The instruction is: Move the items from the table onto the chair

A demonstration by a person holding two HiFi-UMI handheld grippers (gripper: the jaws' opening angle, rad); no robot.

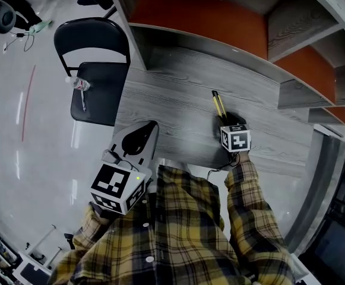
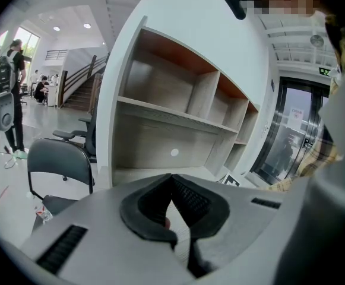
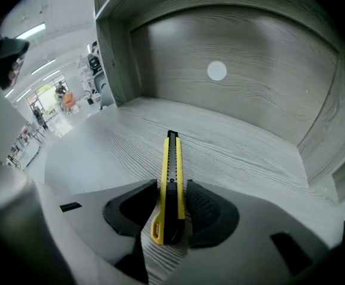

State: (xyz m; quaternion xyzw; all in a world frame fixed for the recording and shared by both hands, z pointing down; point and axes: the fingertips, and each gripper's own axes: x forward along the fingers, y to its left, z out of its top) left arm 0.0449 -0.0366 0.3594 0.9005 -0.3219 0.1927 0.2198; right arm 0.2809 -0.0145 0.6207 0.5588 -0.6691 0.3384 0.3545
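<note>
Grey wood-grain counter [image 1: 178, 108] under bare shelves carries a yellow knife [image 3: 172, 153], laid flat between the right gripper's [image 3: 171, 186] jaws, which stand slightly apart beside its handle without pressing. The left gripper's [image 2: 172, 180] jaws are closed on nothing. The handle should be squeezed squarely, then lifted level toward the chair [image 1: 107, 97].

Office: desk shelves [image 2: 160, 113], swivel chair [image 2: 89, 141]
</note>
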